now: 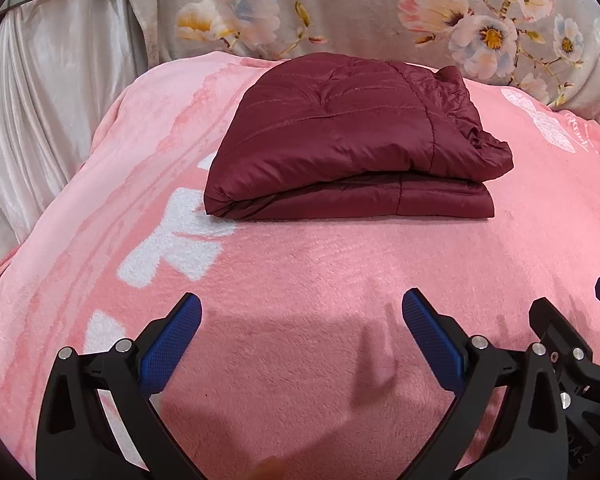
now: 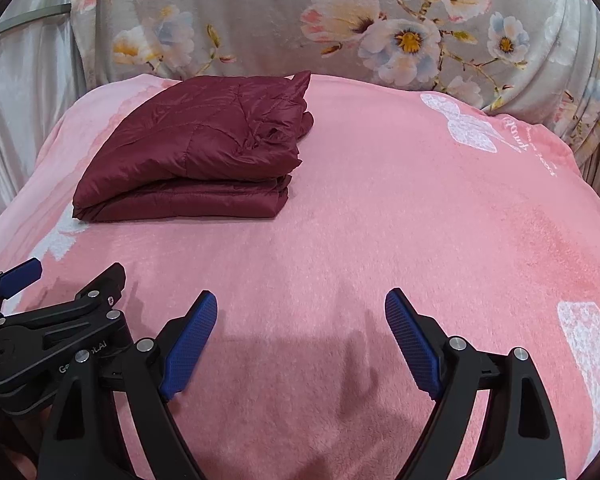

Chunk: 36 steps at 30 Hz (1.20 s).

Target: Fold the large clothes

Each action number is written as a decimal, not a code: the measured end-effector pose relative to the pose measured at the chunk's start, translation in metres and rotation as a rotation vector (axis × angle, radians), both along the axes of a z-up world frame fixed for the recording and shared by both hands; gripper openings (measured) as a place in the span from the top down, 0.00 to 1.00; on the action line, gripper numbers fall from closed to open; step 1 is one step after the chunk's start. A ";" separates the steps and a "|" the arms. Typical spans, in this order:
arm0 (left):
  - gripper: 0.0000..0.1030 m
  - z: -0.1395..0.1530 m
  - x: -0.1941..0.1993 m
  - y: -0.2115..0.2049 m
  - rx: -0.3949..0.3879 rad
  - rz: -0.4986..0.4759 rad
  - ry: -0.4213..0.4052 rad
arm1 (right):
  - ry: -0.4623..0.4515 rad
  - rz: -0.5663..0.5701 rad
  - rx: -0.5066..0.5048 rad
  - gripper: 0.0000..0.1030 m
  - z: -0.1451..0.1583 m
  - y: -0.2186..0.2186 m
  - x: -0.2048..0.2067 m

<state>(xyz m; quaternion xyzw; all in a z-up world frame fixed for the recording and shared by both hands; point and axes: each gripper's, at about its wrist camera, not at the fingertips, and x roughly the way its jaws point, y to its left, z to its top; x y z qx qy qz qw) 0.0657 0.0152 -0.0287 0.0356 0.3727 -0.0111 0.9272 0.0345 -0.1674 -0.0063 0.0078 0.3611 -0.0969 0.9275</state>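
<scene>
Across the upper middle of the left wrist view sits our maroon quilted jacket (image 1: 340, 140), folded into a layered bundle on the pink blanket (image 1: 300, 280) — in the right wrist view it lies upper left. We hold both tools low in frame, well apart from it: the left gripper (image 1: 302, 316) is spread wide and empty, the right gripper (image 2: 301, 314) likewise released, gripping nothing. We judge the fold nearly or fully done. What worries us is the bundle's right end, where loose fabric bunches and spills past the lower layers — the slick padding could spring back and slide the top layer off. A one-sided pinch there could drag the stack askew on the plush blanket.
</scene>
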 end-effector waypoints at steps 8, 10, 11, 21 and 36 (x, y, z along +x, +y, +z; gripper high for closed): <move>0.05 0.000 0.000 0.001 0.014 0.010 -0.007 | -0.007 0.001 -0.013 0.18 0.001 0.003 0.000; 0.05 0.000 -0.001 0.001 0.017 0.013 -0.011 | -0.009 0.000 -0.016 0.18 0.001 0.005 -0.001; 0.05 0.001 -0.001 0.000 0.019 0.014 -0.014 | -0.011 0.000 -0.018 0.18 0.001 0.005 -0.001; 0.07 0.004 -0.006 -0.001 0.027 0.022 -0.037 | -0.026 0.004 -0.028 0.18 0.003 0.005 -0.004; 0.10 0.007 -0.008 0.000 0.025 0.022 -0.058 | -0.042 0.011 -0.037 0.18 0.007 0.006 -0.006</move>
